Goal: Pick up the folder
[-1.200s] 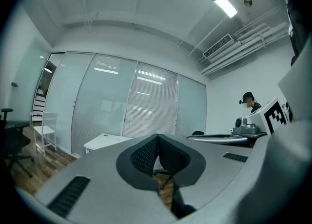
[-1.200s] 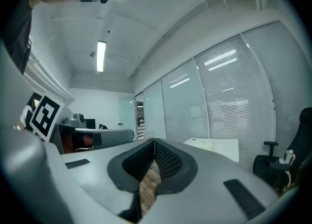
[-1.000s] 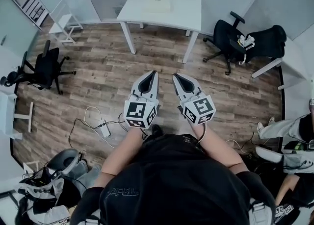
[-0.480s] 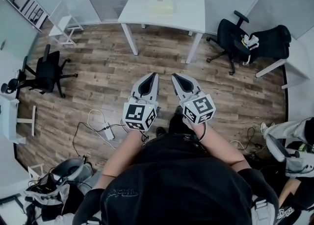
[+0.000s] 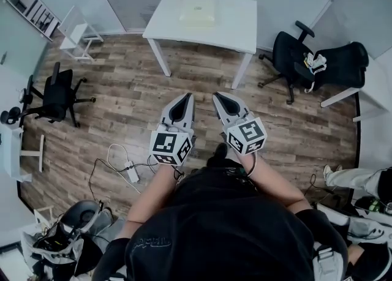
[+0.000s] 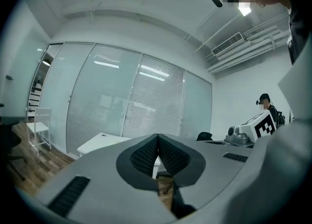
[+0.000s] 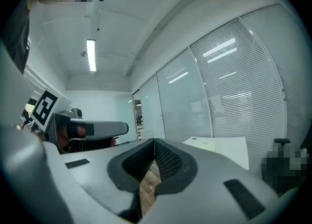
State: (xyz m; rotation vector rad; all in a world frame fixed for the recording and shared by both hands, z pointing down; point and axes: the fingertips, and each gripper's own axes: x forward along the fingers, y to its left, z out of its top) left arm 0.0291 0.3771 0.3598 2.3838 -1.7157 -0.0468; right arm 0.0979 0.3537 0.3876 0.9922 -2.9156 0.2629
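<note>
head view: two grey handheld grippers, one in each of the person's hands, sit side by side above the wood-plank floor (image 5: 122, 84), each carrying one marker cube. the left gripper (image 5: 188, 95) and the right gripper (image 5: 215, 95) both point toward the single white rectangular table (image 5: 236, 19) against the glass wall, well apart from it. one pale yellow flat folder (image 5: 197, 11) lies on that tabletop near its far edge, with neither gripper touching it. the left gripper view shows its jaws clenched together with nothing between them, and the right gripper view shows the same, with only floor and table beyond the tips. three black swivel chairs stand around the room: the lone left chair (image 5: 55, 93), the nearer right chair (image 5: 286, 50) and the far right chair (image 5: 344, 59). one white frame chair (image 5: 78, 27) stands in the upper left corner. one white power strip (image 5: 130, 169) lies among cables on the floor, near the person's left arm.
</note>
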